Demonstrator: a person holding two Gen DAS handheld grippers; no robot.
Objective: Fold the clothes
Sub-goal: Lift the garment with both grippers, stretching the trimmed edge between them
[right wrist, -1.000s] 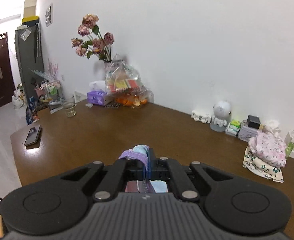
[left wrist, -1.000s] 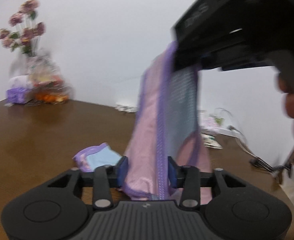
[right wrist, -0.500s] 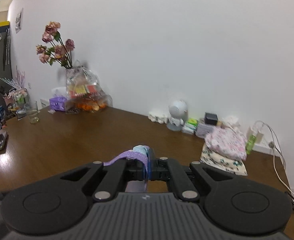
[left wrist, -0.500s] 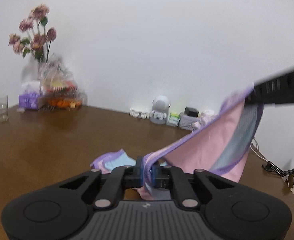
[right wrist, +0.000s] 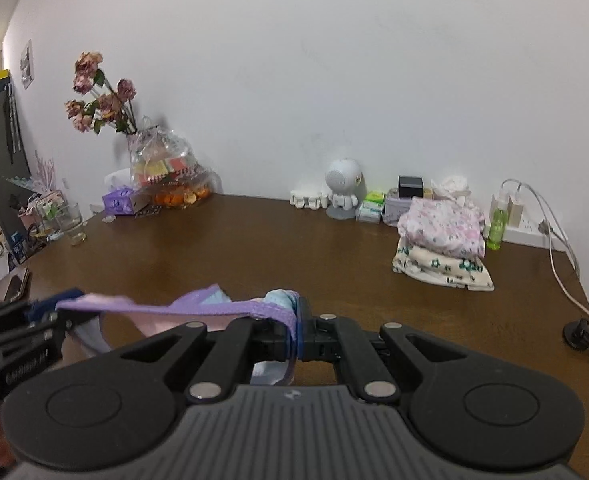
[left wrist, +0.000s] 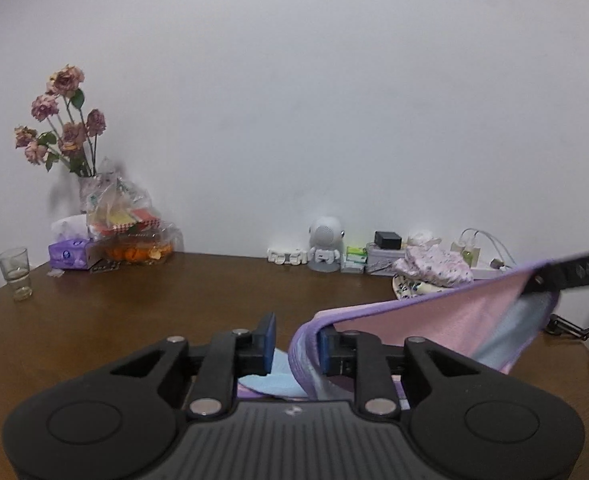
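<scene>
A glass (left wrist: 15,273) stands near the surface's (left wrist: 154,304) left edge; bare wood ahead. The left claw (left wrist: 294,344) is opening, garment (left wrist: 434,320) hem draped against one pad. The right claw (right wrist: 296,330) pinches the garment's other end, stretched above the surface.

**Materials and finishes on the table**

The table (right wrist: 254,248) is seen as dark brown wood with a smooth, faintly glossy finish. The pink garment (left wrist: 434,320), edged in purple, is made of soft matt cloth. The folded clothes (right wrist: 442,240) at the far right are printed matt fabric. Both grippers are moulded in matt black plastic, with ribbed housings and bright metal pins. The drinking glass (left wrist: 14,274) is clear and shiny.
</scene>
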